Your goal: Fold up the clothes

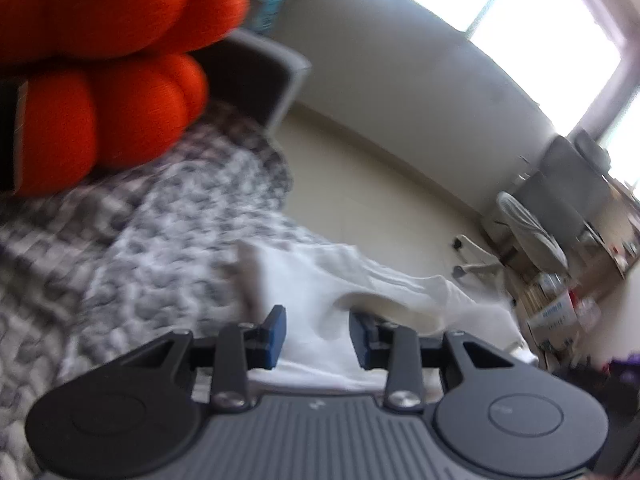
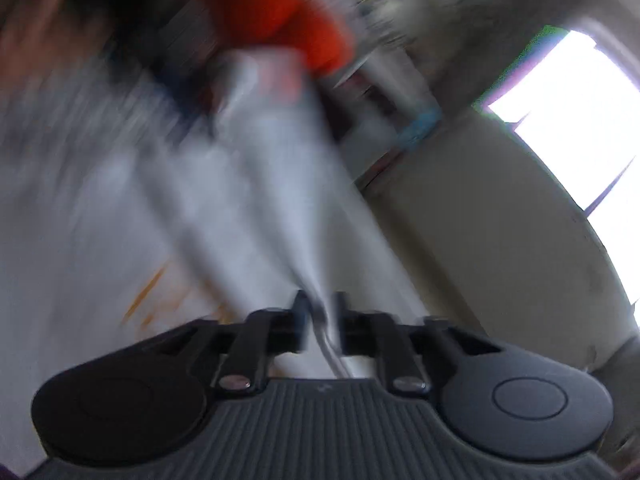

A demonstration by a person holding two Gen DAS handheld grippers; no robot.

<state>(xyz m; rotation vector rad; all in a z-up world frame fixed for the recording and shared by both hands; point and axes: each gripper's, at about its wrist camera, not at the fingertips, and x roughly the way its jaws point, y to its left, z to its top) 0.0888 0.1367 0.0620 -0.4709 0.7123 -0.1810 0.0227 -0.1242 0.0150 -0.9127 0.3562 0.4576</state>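
A white garment (image 1: 320, 280) hangs over the grey-and-white patterned bedcover (image 1: 160, 220). My left gripper (image 1: 319, 334) has a bunched fold of it filling the space between its blue pads (image 1: 276, 332), so it is shut on the cloth. A person's orange-gloved hand (image 1: 100, 60) fills the top left of the left wrist view. The right wrist view is heavily blurred. There, a narrow strip of the white garment (image 2: 260, 200) runs from another orange glove (image 2: 280, 12) down between the fingers of my right gripper (image 2: 320, 312). Those fingers stand apart, with gaps beside the strip.
A grey open-topped box (image 1: 256, 76) stands behind the bed. Pale floor (image 1: 360, 160) stretches to a white wall under a bright window (image 1: 540, 8). At the right, a chair with cloth on it (image 1: 532, 232) and cluttered shelves (image 1: 560, 312) line the wall.
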